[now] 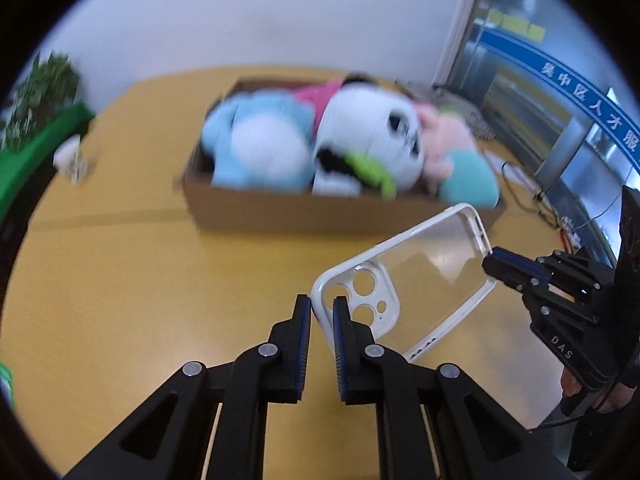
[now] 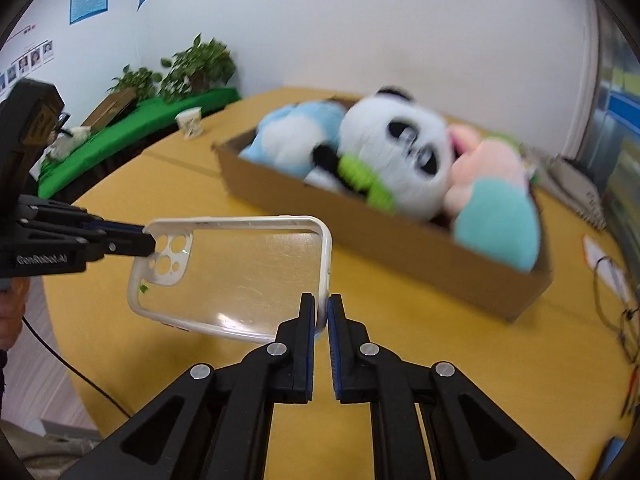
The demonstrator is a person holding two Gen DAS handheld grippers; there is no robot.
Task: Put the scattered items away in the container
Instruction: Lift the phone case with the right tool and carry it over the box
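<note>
Above the tabletop (image 1: 120, 280), both grippers grasp one phone case (image 1: 420, 276): left gripper (image 1: 322, 304) at its camera end, right gripper (image 2: 323, 304) at the opposite end.

Yellow wooden table (image 1: 120, 280), rounded edge; resting directly on it: cardboard box (image 1: 280, 208) of plush toys, paper cup (image 2: 189, 121), cables (image 2: 616, 300) at right.

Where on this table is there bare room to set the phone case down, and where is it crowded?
Free: the yellow tabletop in front of the cardboard box, beneath the phone case, and between the box and the paper cup. Crowded: the box, filled with the panda plush and other soft toys; the cables beside the box.
</note>
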